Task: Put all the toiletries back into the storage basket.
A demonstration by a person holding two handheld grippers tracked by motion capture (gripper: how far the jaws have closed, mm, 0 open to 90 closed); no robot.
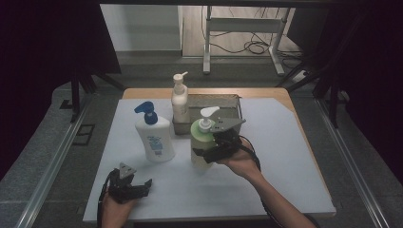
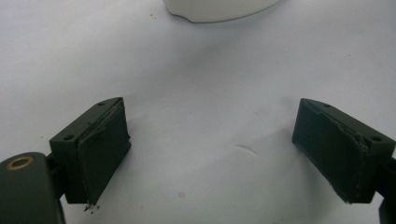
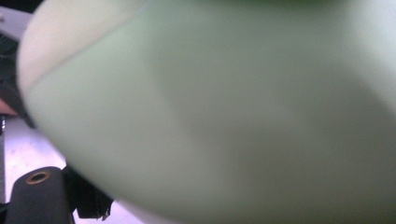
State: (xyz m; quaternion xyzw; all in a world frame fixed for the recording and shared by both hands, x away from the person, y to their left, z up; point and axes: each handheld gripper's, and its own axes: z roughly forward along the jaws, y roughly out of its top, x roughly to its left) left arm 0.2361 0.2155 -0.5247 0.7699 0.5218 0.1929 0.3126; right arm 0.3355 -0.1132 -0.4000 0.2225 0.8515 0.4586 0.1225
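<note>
A pale green pump bottle [image 1: 201, 140] with a white pump head stands upright near the middle of the white table top [image 1: 285, 142]. My right gripper [image 1: 206, 152] is shut on its body from the right side. In the right gripper view the green bottle [image 3: 224, 112] sits blurred and very close, and one black fingertip [image 3: 91, 205] peeks out beneath it. My left gripper [image 1: 141, 186] rests low at the front left, open, with nothing between its fingers. In the left gripper view, bare white surface lies between the wide-apart pads of my left gripper [image 2: 210, 149].
A white bottle with a blue pump [image 1: 154, 135] stands left of the green one; its base [image 2: 219, 9] is ahead of the left gripper. A cream pump bottle [image 1: 179, 102] stands against the left side of a metal tray [image 1: 223, 100] at the back.
</note>
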